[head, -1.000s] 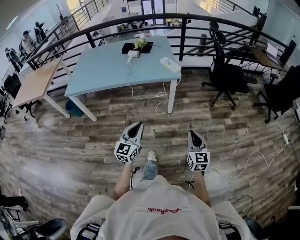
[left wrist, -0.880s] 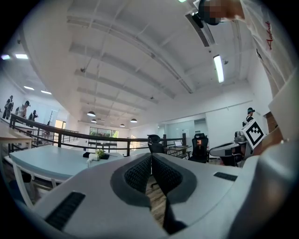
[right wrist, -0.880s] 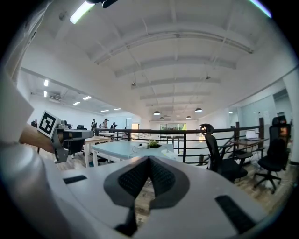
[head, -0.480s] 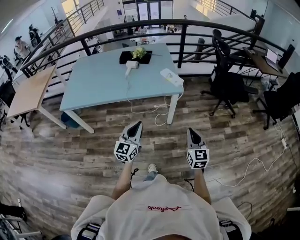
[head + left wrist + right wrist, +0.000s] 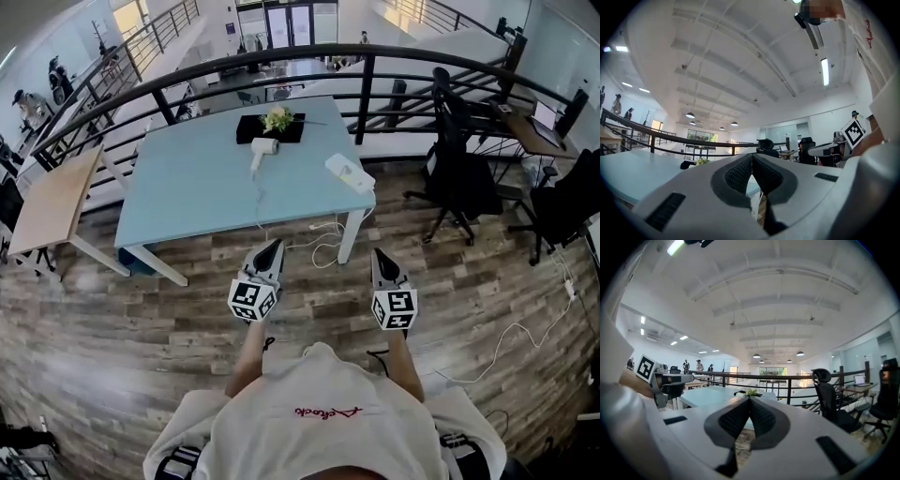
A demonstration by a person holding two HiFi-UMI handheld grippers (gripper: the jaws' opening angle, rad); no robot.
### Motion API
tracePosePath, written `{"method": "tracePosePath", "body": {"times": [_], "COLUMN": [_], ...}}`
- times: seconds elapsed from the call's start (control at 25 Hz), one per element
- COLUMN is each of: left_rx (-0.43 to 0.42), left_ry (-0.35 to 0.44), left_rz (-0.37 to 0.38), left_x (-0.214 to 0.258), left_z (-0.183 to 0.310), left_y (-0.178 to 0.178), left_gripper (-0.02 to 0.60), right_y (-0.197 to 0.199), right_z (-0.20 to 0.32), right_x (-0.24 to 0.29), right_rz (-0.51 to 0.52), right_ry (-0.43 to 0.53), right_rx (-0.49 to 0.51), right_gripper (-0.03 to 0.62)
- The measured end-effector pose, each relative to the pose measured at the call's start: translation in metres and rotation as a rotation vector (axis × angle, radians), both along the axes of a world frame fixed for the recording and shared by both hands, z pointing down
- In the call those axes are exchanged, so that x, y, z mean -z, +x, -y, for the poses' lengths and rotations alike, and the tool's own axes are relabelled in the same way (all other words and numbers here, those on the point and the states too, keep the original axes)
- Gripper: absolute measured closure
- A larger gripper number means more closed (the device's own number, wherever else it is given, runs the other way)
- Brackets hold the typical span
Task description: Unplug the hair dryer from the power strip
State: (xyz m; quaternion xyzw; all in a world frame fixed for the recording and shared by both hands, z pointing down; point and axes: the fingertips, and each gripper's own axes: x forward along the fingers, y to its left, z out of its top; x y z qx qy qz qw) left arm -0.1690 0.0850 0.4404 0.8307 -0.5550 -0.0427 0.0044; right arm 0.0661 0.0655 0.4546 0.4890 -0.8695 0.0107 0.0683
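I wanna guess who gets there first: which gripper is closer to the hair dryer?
Left. In the head view, the left gripper is over the floor, almost straight below the hair dryer. The right gripper sits farther off to the side.

Your head camera looks steeply down over left tool (image 5: 273,246) and right tool (image 5: 379,254); their cameras look level along the jaws, all sharing the surface (image 5: 197,187) and railing (image 5: 366,54).

Red cursive lettering (image 5: 327,412) on the person's white shirt (image 5: 319,445) is too small to read.
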Motion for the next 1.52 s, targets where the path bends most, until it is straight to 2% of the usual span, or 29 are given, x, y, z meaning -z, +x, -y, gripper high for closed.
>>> {"method": "tracePosePath", "body": {"times": [0.24, 0.48, 1.12, 1.32, 1.52], "left_rx": [-0.025, -0.043, -0.143, -0.139, -0.124], "left_ry": [0.005, 0.001, -0.065, -0.07, -0.068], "left_rz": [0.003, -0.001, 0.001, 0.005, 0.011], "left_x": [-0.001, -0.009, -0.043, -0.049, -0.046], "left_z": [0.04, 0.057, 0.063, 0.09, 0.137], "left_y": [-0.02, -0.03, 0.005, 0.006, 0.003], "left_gripper": [0.571, 0.571, 0.571, 0.571, 0.571], "right_y": [-0.024, -0.038, -0.01, -0.008, -0.014], "right_z": [0.036, 0.045, 0.033, 0.06, 0.109], "right_x": [-0.002, -0.011, -0.046, -0.053, -0.055], "right_rz": [0.001, -0.007, -0.005, 0.006, 0.02], "right_ry": [-0.001, -0.009, -0.084, -0.09, -0.092], "right_rx": [-0.015, -0.022, -0.095, -0.097, -0.077], "right_gripper": [0.577, 0.577, 0.577, 0.577, 0.577]}}
